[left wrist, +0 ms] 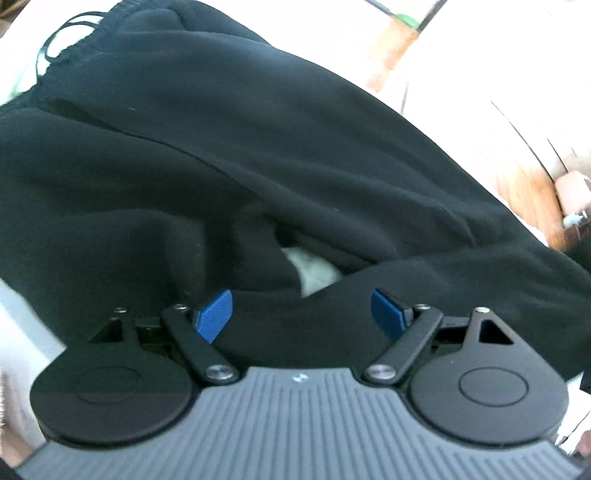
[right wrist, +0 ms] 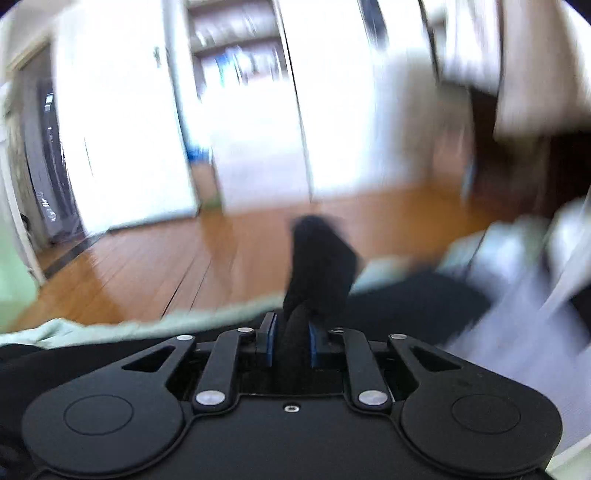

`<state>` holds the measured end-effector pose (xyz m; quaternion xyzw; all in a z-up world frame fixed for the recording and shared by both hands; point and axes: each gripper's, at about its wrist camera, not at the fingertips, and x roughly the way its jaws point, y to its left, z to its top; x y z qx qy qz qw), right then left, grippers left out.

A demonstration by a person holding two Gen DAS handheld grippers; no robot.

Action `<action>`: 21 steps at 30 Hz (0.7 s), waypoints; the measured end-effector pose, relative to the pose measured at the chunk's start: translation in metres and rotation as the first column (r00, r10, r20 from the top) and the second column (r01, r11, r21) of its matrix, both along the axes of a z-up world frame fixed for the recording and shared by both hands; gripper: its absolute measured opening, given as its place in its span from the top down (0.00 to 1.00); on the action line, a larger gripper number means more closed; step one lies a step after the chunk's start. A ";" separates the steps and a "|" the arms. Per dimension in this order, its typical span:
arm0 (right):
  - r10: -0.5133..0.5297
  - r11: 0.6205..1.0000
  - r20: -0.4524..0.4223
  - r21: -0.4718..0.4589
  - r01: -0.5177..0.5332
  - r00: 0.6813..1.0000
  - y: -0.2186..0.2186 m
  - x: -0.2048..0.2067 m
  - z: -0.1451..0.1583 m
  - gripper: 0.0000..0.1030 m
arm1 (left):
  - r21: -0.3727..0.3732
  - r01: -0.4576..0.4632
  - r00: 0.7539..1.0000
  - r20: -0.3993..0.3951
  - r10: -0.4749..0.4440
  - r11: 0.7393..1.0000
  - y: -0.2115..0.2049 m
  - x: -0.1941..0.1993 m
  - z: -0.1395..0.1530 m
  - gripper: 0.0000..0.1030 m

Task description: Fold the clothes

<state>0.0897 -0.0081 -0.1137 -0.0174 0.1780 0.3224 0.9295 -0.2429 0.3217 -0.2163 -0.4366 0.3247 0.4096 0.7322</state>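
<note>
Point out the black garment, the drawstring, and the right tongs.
black garment point(left wrist: 258, 147): left wrist view, on its broad upper panel.
drawstring point(left wrist: 55, 33): left wrist view, on the loop at the waistband.
right tongs point(right wrist: 291, 343): right wrist view, midway between the tips, clamped on black fabric.

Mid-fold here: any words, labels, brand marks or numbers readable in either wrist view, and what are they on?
No readable words or numbers in either view.
Small white mark on the grey body of the left gripper: a logo, too small to read as letters.
Black garment: no tag or print visible.
Shelves behind the right gripper: items too blurred to read.
</note>
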 end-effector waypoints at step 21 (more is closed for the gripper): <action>-0.402 0.893 -0.523 -0.044 0.447 0.751 -0.218 0.039 -0.109 0.51 | -0.046 0.059 0.987 -0.147 -0.065 0.997 -0.024 -0.007 -0.015 0.20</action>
